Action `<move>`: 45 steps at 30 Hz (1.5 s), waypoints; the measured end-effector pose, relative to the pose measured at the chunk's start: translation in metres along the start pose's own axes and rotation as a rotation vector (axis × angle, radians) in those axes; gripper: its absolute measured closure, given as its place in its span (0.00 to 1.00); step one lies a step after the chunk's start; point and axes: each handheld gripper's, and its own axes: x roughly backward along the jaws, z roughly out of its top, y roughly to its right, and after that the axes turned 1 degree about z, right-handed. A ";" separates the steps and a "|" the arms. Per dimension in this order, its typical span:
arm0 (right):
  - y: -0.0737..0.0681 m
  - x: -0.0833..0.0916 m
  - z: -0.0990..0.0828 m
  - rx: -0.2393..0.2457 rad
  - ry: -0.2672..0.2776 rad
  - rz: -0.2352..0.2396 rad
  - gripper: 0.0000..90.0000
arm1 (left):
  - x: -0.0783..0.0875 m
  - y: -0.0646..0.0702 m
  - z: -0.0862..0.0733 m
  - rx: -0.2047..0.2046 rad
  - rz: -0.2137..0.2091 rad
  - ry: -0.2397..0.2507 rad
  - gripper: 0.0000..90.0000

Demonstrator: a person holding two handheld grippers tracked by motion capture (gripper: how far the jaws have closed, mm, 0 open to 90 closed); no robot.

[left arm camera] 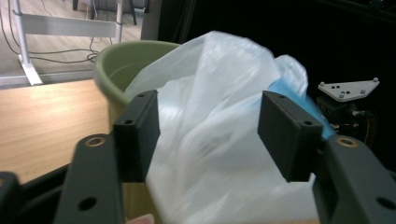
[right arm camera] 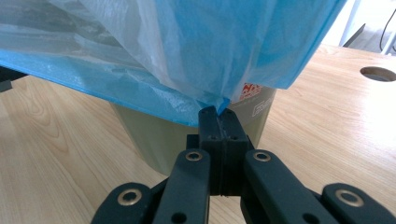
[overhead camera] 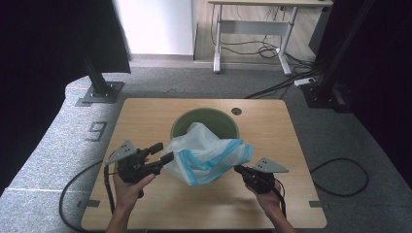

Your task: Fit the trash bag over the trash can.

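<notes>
Writing on the green bin (right arm camera: pixel 187 140) was a red-and-white sticker I could not read. My right gripper (right arm camera: pixel 218 114) was clenched on the blue edge of the plastic bag (overhead camera: pixel 206 150) draped over the bin's rim; my left gripper (left arm camera: pixel 208 121) stood released, jaws either side of the bag, with bare table (overhead camera: pixel 145 116) all around.

light: even, bright on table, dark sides | blur: bag (left arm camera: pixel 219 140) smeared, left gripper view

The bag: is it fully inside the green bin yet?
No. Most of the bag hangs outside the bin, bunched over its near rim.
</notes>
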 end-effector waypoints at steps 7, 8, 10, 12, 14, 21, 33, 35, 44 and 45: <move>0.001 0.002 0.004 0.007 0.009 -0.011 0.99 | -0.015 0.014 0.019 -0.021 -0.014 -0.042 0.36; 0.001 0.002 0.004 0.007 0.008 -0.011 0.99 | -0.020 0.016 0.021 -0.022 -0.019 -0.058 0.35; 0.001 0.002 0.006 0.012 0.008 -0.012 0.99 | -0.029 0.022 0.025 -0.035 -0.016 -0.091 0.35; 0.000 0.002 0.007 0.020 0.007 -0.013 0.99 | -0.036 0.027 0.027 -0.064 -0.005 -0.129 0.35; -0.001 0.003 0.008 0.021 0.009 -0.013 0.99 | -0.041 0.032 0.027 -0.088 0.005 -0.171 0.38; -0.002 0.008 0.010 0.027 0.018 -0.011 0.99 | -0.042 0.037 0.020 -0.143 0.011 -0.253 0.82; -0.002 0.008 0.001 0.004 0.005 0.009 0.99 | -0.021 0.021 0.007 -0.158 0.102 -0.138 0.99; -0.003 0.005 -0.002 -0.001 -0.005 0.023 0.99 | -0.019 0.013 0.005 -0.127 0.101 -0.130 0.99; -0.012 -0.009 -0.015 -0.001 -0.048 0.068 0.99 | -0.007 -0.007 -0.011 -0.032 0.081 -0.114 1.00; -0.012 -0.009 -0.016 -0.007 -0.045 0.066 0.99 | -0.006 -0.008 -0.012 -0.029 0.080 -0.111 1.00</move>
